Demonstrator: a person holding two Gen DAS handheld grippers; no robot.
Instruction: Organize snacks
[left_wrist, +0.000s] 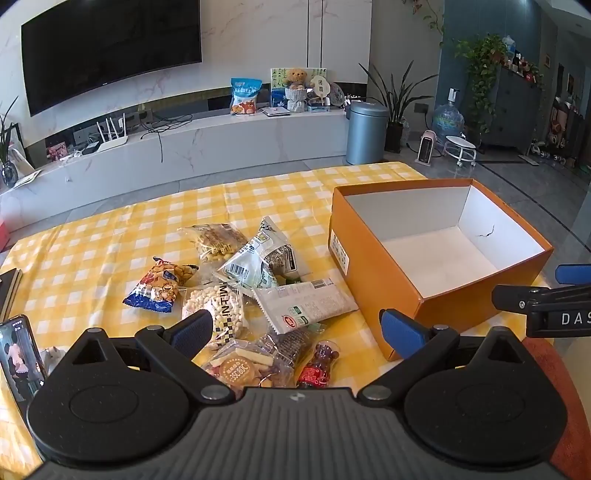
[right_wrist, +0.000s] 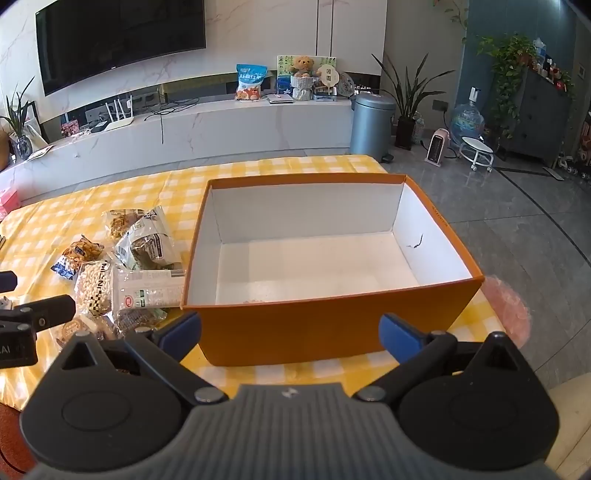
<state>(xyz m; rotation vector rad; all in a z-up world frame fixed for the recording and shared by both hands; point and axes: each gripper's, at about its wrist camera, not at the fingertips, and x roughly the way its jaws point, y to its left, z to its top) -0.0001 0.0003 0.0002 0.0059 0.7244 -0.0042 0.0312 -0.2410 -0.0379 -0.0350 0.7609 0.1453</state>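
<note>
Right now my left gripper (left_wrist: 297, 330) and my right gripper (right_wrist: 290, 332) both have their fingers wide apart with nothing in them, the snacks (left_wrist: 236, 288) piled at nine o'clock of the orange box (right_wrist: 332, 325).

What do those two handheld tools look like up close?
Both match: the left tool and right tool have black linkage arms on round black discs, a ribbed grey body with a small white logo, and blue pads on the fingertips. No cables show.
</note>
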